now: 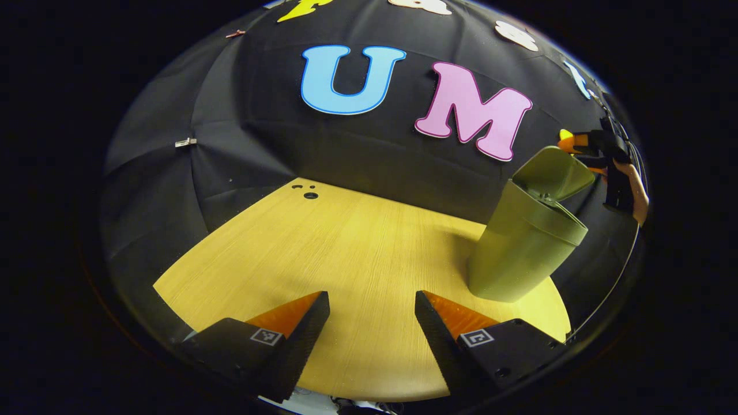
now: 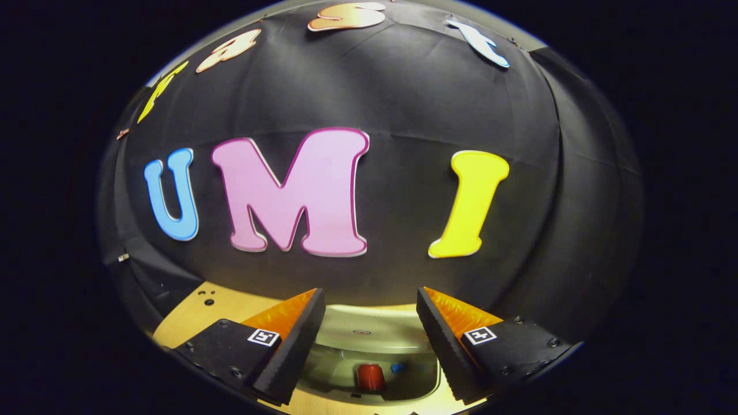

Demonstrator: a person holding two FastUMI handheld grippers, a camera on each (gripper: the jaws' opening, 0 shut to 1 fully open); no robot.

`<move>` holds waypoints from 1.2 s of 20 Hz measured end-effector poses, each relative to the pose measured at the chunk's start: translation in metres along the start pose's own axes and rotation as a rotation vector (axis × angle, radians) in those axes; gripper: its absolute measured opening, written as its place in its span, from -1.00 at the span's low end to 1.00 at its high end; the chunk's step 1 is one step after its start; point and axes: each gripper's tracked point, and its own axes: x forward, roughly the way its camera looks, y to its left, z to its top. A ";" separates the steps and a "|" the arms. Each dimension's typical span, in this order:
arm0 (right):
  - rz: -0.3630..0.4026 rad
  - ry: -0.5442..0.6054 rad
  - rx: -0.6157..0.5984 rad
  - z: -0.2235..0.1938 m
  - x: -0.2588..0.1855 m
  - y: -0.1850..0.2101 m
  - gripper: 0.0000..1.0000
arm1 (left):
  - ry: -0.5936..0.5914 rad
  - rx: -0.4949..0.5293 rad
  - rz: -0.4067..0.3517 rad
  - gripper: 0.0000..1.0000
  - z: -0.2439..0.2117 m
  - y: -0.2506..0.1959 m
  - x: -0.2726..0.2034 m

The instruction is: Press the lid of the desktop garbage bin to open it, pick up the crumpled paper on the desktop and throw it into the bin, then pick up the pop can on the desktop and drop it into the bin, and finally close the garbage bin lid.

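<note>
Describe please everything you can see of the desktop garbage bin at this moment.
The garbage bin is a tall olive-green container, plastic by its look, standing on the wooden table near the far right edge. Its hinged lid is raised. In the right gripper view, looking down into the opening, a red can lies inside beside something small and blue. The right gripper hovers open above the mouth; neither gripper touches the bin.

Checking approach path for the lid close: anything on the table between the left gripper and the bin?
Nothing. In the left gripper view, the wood table is bare from the open left gripper to the green bin, whose lid stands open.
</note>
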 end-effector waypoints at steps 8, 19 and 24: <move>-0.014 0.086 0.033 -0.075 -0.030 0.011 0.97 | 0.022 0.013 -0.013 0.92 -0.022 0.021 -0.029; -0.013 0.137 0.054 -0.105 -0.037 0.011 0.99 | 0.018 0.021 0.001 0.92 -0.035 0.046 -0.048; -0.010 0.150 0.032 -0.110 -0.033 0.013 1.00 | 0.021 0.040 -0.019 0.92 -0.034 0.044 -0.051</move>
